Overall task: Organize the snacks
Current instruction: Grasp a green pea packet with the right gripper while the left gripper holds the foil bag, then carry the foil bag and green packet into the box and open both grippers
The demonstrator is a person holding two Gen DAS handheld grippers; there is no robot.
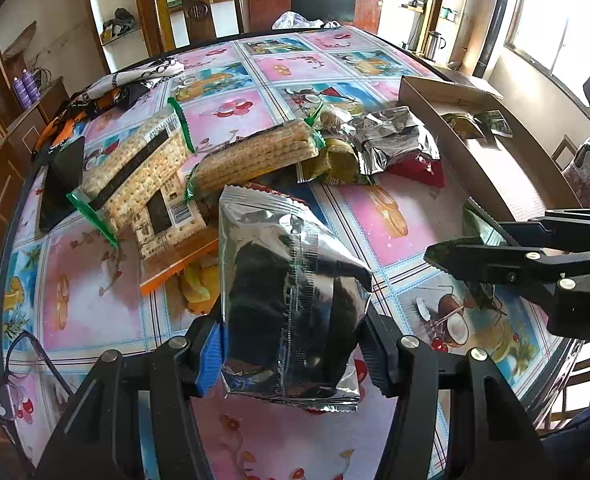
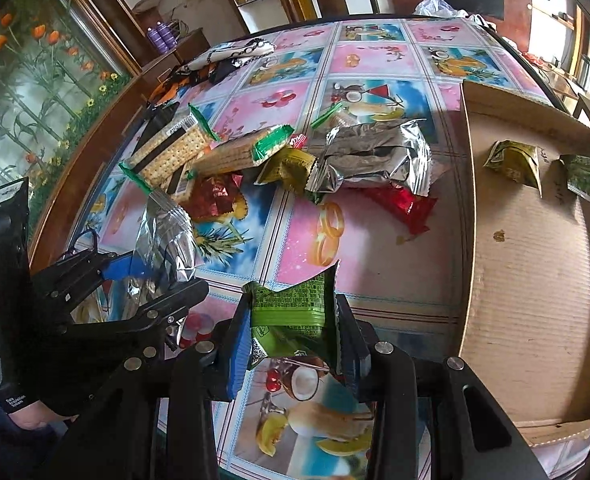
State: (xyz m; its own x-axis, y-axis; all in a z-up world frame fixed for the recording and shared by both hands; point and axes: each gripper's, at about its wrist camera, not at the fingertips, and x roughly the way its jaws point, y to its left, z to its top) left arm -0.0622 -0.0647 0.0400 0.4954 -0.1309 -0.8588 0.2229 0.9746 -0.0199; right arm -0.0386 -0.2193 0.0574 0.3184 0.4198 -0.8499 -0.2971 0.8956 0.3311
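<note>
My left gripper is shut on a silver foil snack bag and holds it above the table; it also shows in the right wrist view. My right gripper is shut on a green snack packet just left of the cardboard box. Two small green packets lie inside the box. A pile of snacks lies mid-table: cracker packs, a wafer pack, a silver bag and a red packet.
The table has a fruit-pattern cloth. A black phone and patterned cloth lie at the left. Glasses sit near the front left edge. A chair stands behind the table.
</note>
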